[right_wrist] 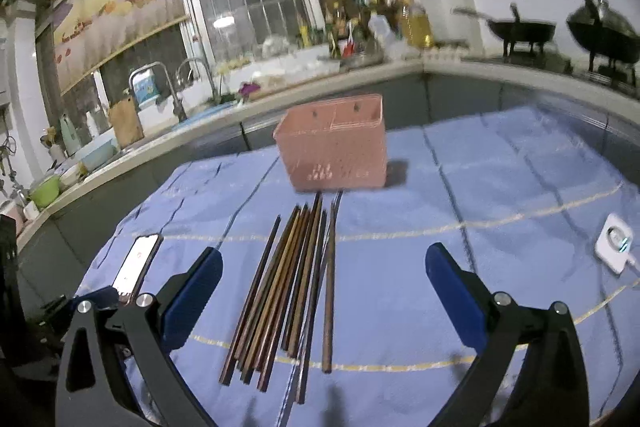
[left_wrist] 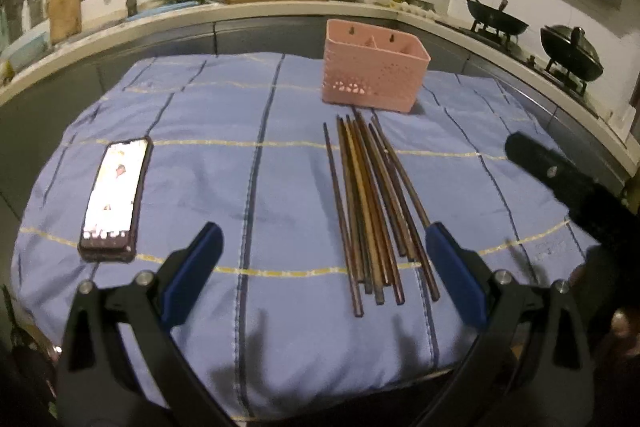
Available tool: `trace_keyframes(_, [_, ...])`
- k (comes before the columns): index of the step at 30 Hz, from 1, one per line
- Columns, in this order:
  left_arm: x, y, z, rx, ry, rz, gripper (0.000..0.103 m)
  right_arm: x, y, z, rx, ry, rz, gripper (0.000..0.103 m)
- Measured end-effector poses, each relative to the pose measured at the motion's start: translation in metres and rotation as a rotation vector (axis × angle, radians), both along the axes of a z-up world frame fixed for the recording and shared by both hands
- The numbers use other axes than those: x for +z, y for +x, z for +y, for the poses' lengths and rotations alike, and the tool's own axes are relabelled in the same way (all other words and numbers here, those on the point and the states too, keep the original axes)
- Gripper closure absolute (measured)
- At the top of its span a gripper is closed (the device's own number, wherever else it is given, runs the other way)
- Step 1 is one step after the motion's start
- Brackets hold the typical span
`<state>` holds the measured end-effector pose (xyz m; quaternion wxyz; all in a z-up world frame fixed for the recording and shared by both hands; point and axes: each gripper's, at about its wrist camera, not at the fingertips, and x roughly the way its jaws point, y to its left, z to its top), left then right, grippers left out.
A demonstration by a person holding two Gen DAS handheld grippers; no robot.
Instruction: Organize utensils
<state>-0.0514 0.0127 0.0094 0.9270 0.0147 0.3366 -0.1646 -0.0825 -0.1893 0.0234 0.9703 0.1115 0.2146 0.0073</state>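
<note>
Several dark wooden chopsticks (left_wrist: 372, 211) lie side by side on the blue cloth, pointing toward a pink perforated utensil holder (left_wrist: 374, 65) with inner compartments, standing behind them. They also show in the right wrist view (right_wrist: 288, 291), with the holder (right_wrist: 334, 145) beyond. My left gripper (left_wrist: 322, 275) is open and empty, above the cloth's near edge, left of the chopsticks' near ends. My right gripper (right_wrist: 324, 301) is open and empty, its jaws straddling the chopsticks' near half from above. The right gripper's body also shows in the left wrist view (left_wrist: 560, 183).
A lit phone (left_wrist: 114, 195) lies on the cloth (left_wrist: 256, 131) at the left. A small white device (right_wrist: 614, 241) with a cable lies at the right. Behind the table runs a kitchen counter (left_wrist: 240, 15) with sink, bottles and two woks (left_wrist: 496, 15).
</note>
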Motion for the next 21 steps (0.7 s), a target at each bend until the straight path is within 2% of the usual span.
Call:
trace_keyframes(2, [0.008, 0.0, -0.001, 0.001, 0.017, -0.058, 0.006, 0.004, -0.003, -0.002, -0.02, -0.008, -0.024, 0.003])
trace_keyframes(4, [0.026, 0.0, -0.001, 0.037, 0.026, -0.193, 0.006, 0.003, -0.003, -0.004, -0.022, 0.0, -0.02, 0.003])
trace_keyframes(9, [0.055, 0.0, -0.009, 0.113, 0.0, -0.402, 0.006, -0.003, -0.004, -0.009, -0.042, 0.031, 0.005, 0.003])
trace_keyframes(11, [0.058, -0.001, -0.015, 0.124, 0.003, -0.43, 0.006, -0.004, -0.006, -0.011, -0.051, 0.033, 0.001, 0.003])
trace_keyframes(14, [0.051, -0.004, -0.024, 0.079, 0.017, -0.433, 0.006, -0.005, -0.006, -0.013, -0.055, 0.037, 0.002, 0.003])
trace_keyframes(16, [0.048, -0.006, -0.025, 0.086, 0.032, -0.436, 0.006, -0.006, -0.005, -0.012, -0.052, 0.039, 0.004, 0.003])
trace_keyframes(21, [0.05, 0.0, -0.015, 0.133, -0.008, -0.405, 0.006, -0.004, -0.003, -0.013, -0.052, 0.03, -0.007, 0.003])
